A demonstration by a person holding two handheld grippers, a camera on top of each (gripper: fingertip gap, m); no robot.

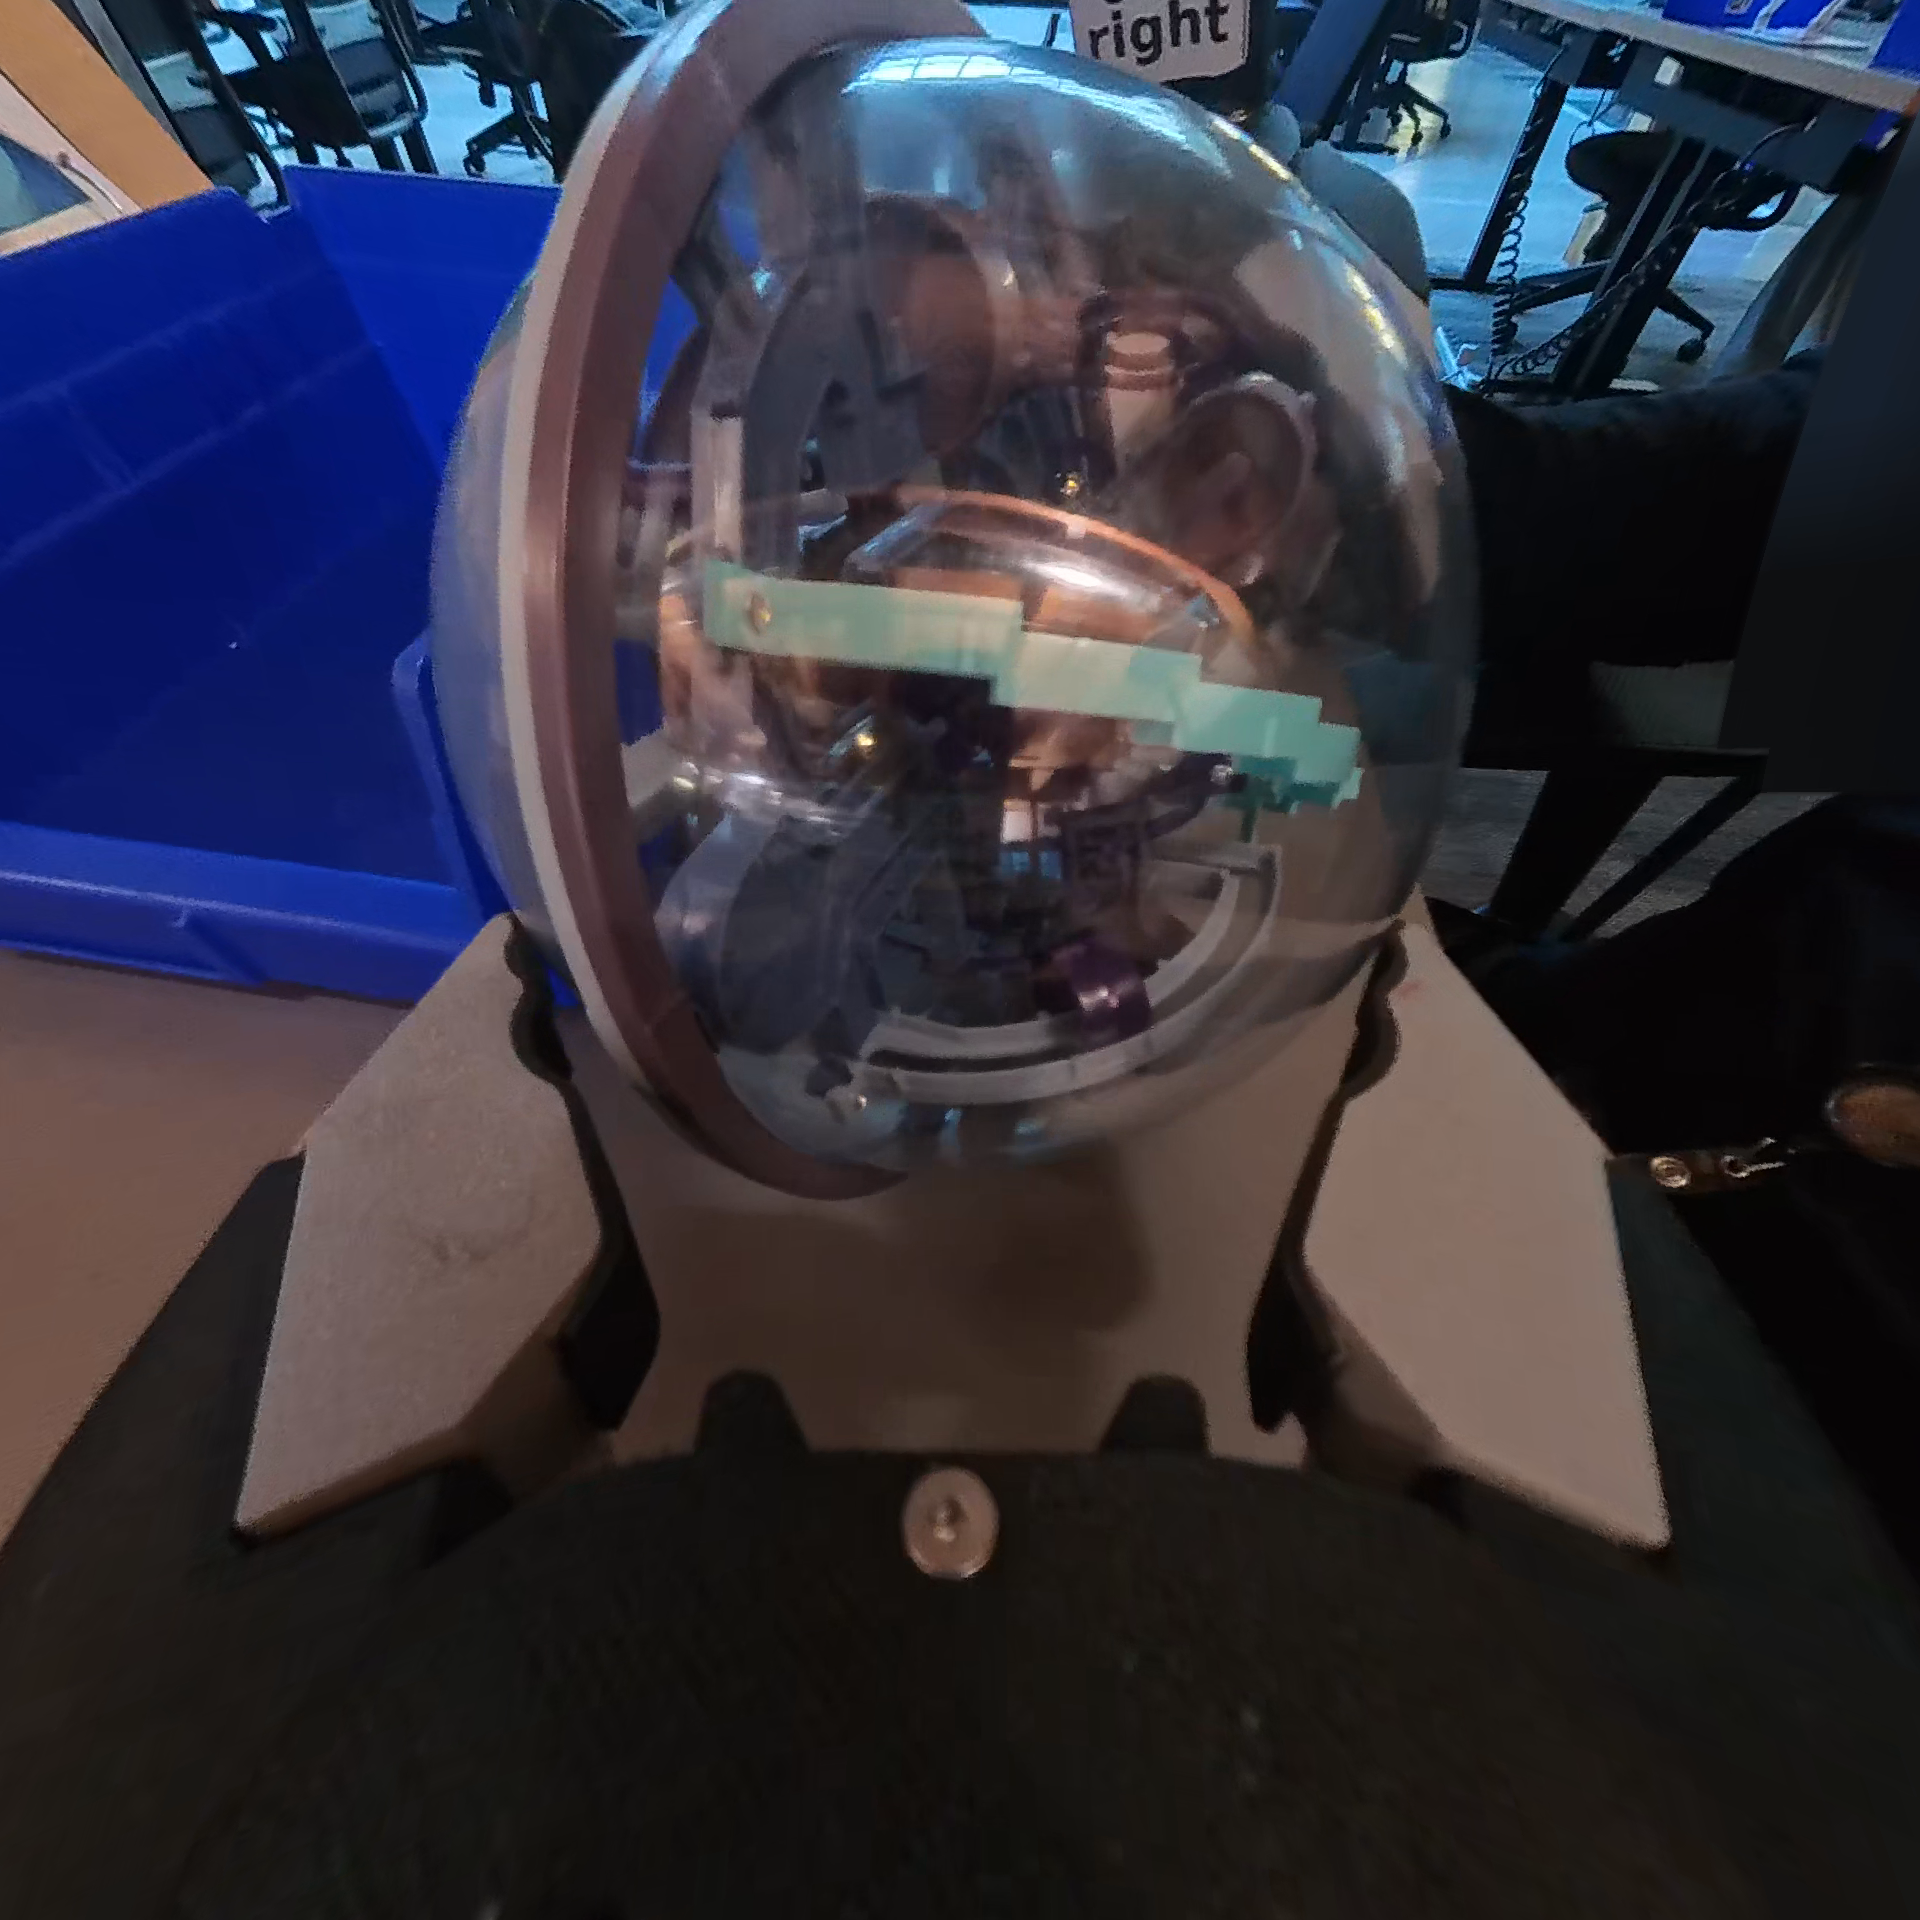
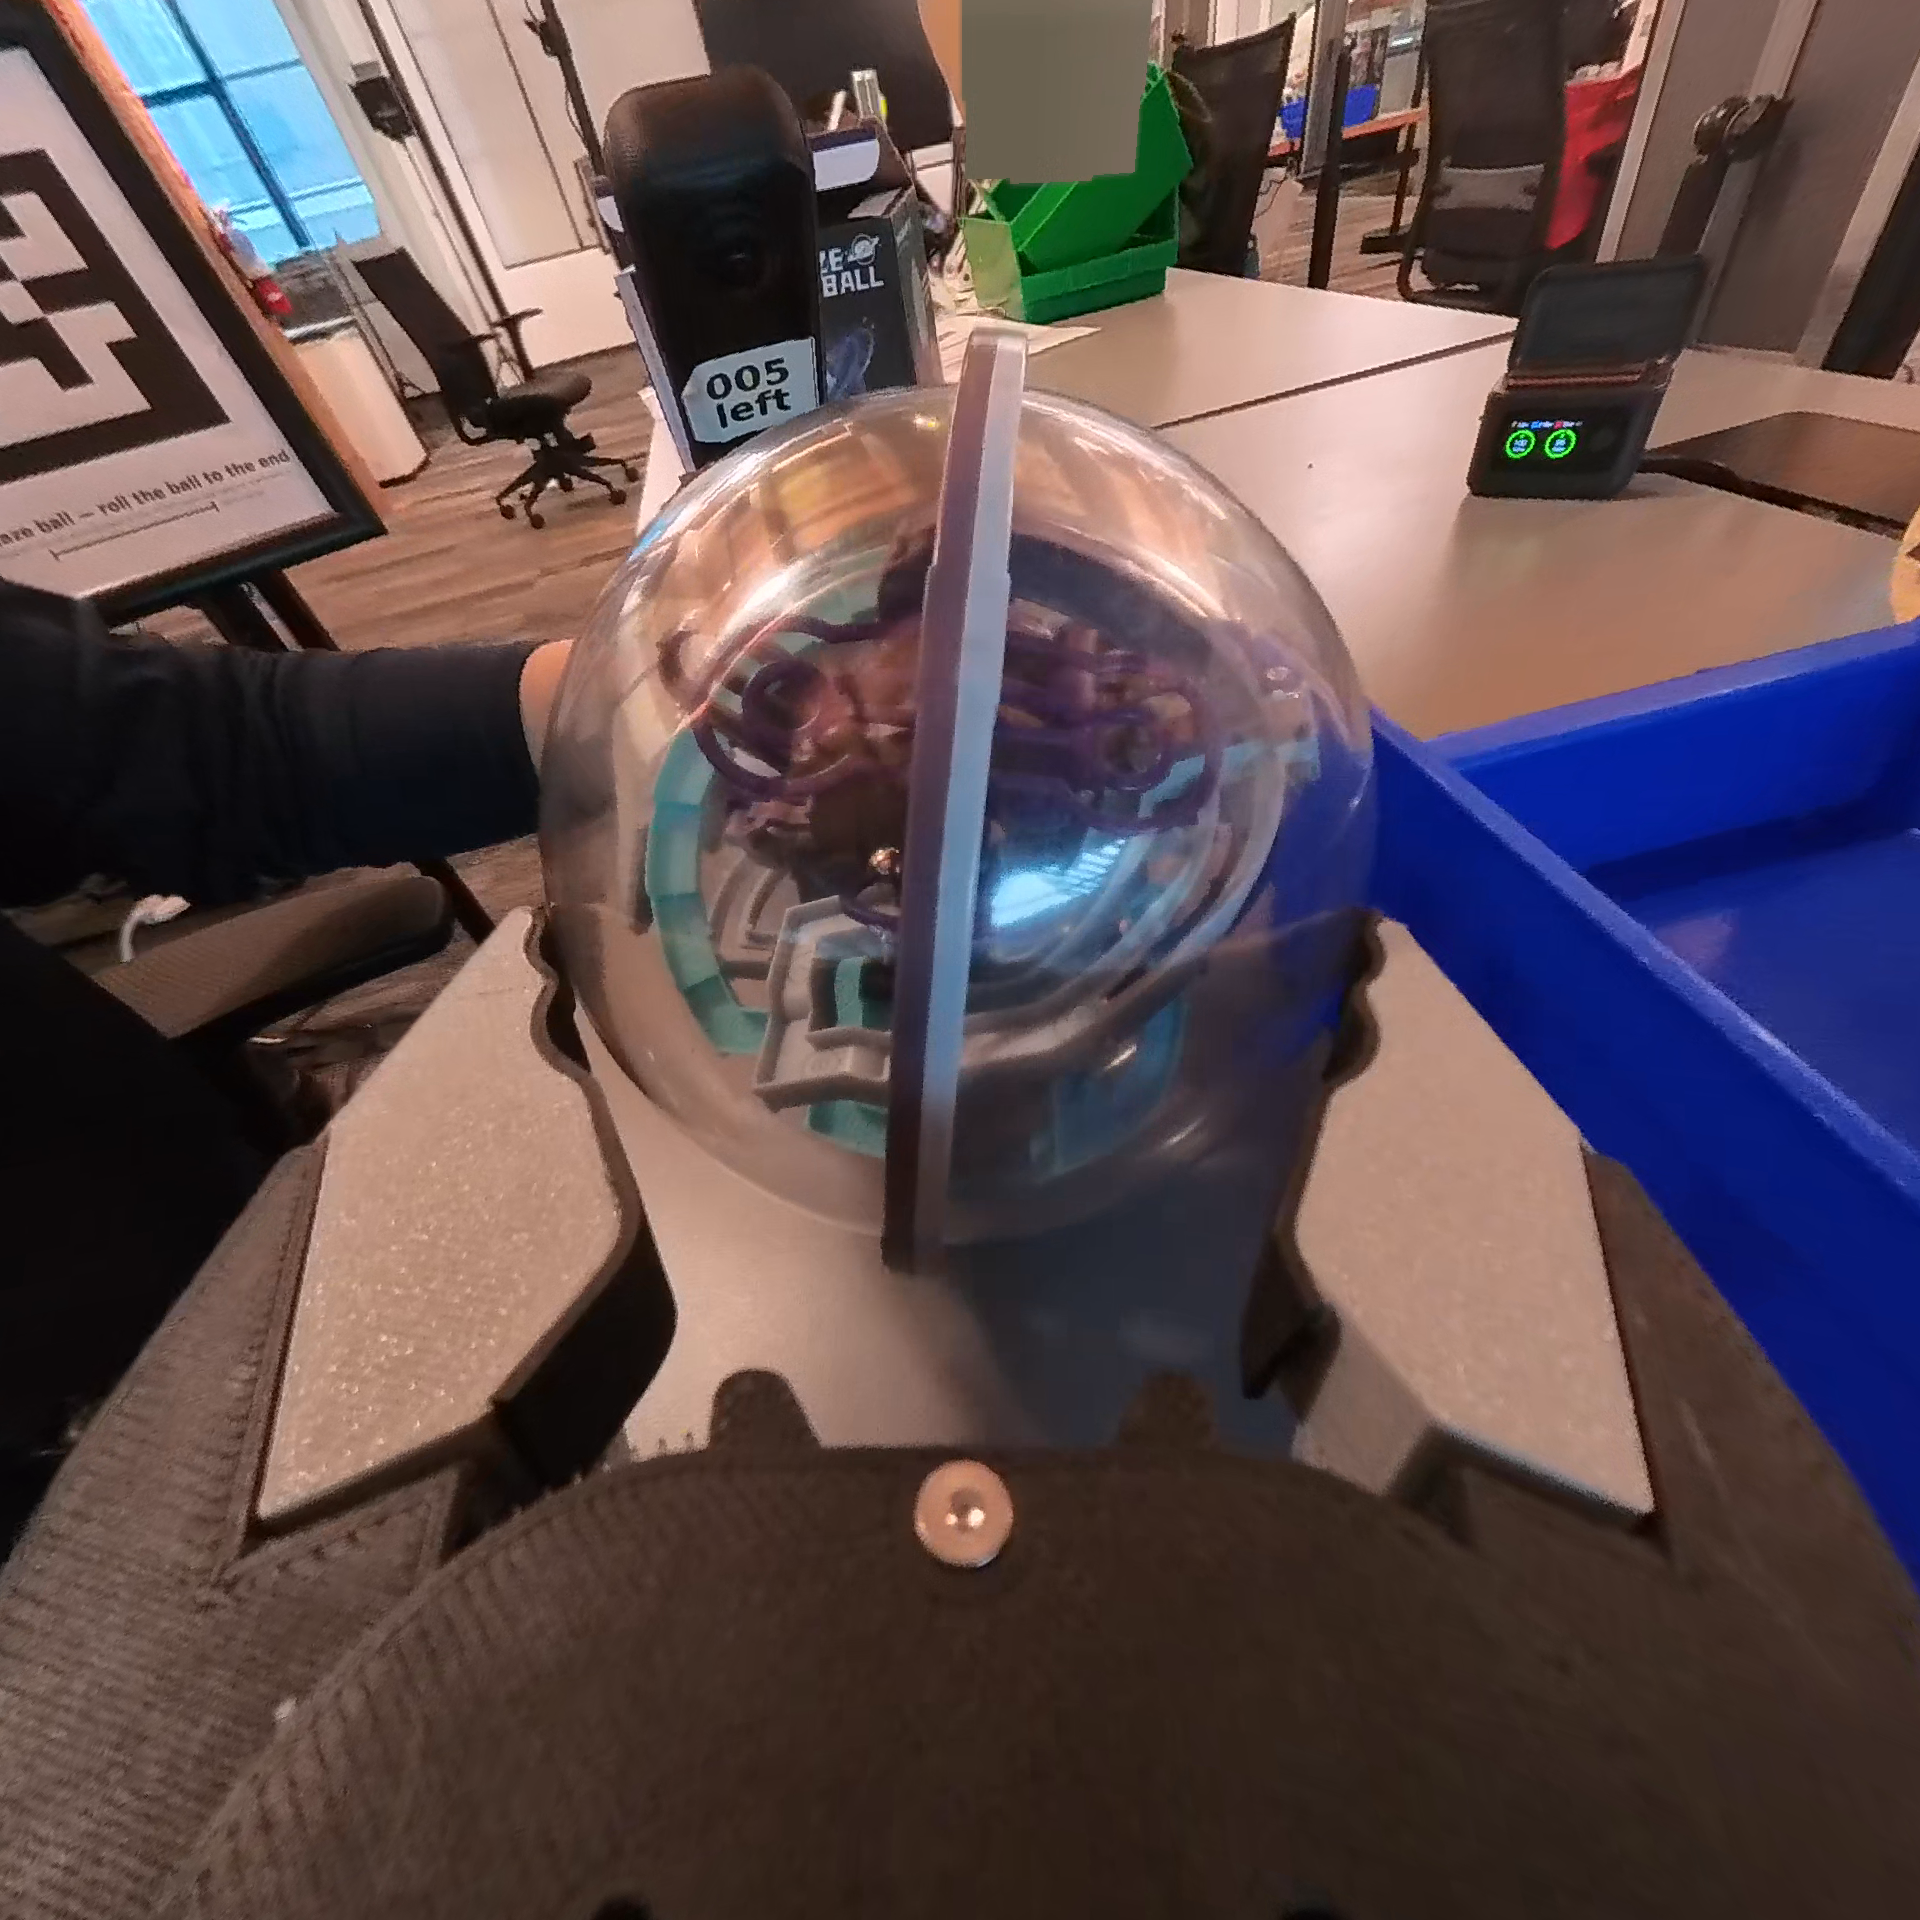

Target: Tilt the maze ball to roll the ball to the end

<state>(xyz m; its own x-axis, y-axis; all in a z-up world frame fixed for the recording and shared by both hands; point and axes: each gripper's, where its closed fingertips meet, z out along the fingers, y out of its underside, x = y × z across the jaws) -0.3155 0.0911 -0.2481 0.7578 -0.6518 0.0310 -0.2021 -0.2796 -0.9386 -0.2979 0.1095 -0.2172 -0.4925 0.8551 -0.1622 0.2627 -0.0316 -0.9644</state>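
Both tools grip the clear maze ball (image 1: 956,623) from opposite sides — left tool (image 1: 956,935) and right tool (image 2: 956,935) each press pads against its shell, beside a blue bin (image 2: 1714,883).

left gripper (image 1: 956,935): jaws wide, both pads pressed on clear maze ball (image 1: 935,623), gripped from one side | right gripper (image 2: 956,935): jaws wide, pads clamped on same ball from opposite side | dark sleeve (image 2: 260,758) reaching in behind ball
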